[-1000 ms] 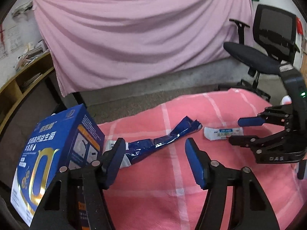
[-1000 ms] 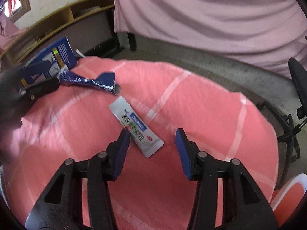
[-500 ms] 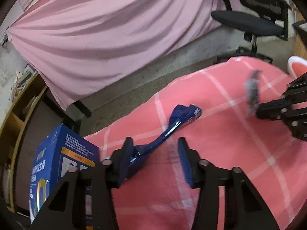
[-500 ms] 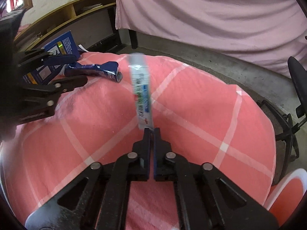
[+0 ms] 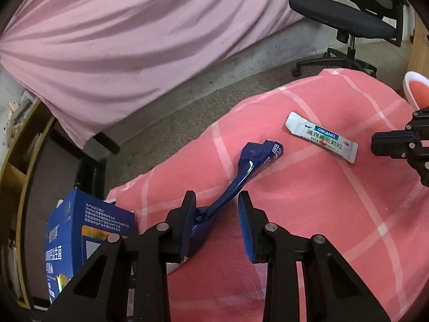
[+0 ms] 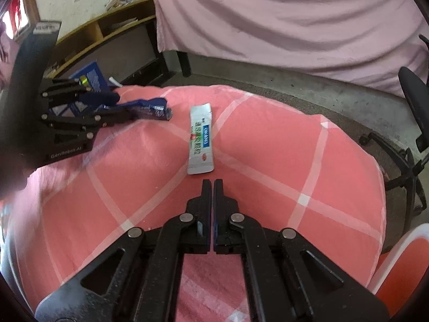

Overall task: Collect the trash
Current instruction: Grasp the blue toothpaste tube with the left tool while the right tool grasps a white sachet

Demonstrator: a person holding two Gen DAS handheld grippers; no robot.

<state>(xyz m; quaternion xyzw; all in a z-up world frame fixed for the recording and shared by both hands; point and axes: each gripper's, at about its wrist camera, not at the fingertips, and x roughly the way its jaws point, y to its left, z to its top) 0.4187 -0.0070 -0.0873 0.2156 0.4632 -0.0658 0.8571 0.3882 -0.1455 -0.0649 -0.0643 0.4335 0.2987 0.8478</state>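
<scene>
White sachet [image 5: 321,141], right of frame centre: "DIKANG" on a blue band, Chinese characters below. Blue box [image 5: 80,244], lower left: "ISO9001", "(GMP)", Chinese print. Left gripper [image 6: 128,110] body, left edge of right wrist view: "GenRobot.AI".

Soft cloth under glossy wrappers

The pink checked cloth [image 5: 308,214] looks matt and woven; the crumpled blue wrapper [image 5: 252,161] is shiny foil-like film, the white sachet [image 5: 321,136] smooth and slightly glossy. The blue box [image 5: 80,236] is printed cardboard, the shelf [image 6: 107,29] pale wood, the floor [image 5: 187,112] rough grey.
</scene>
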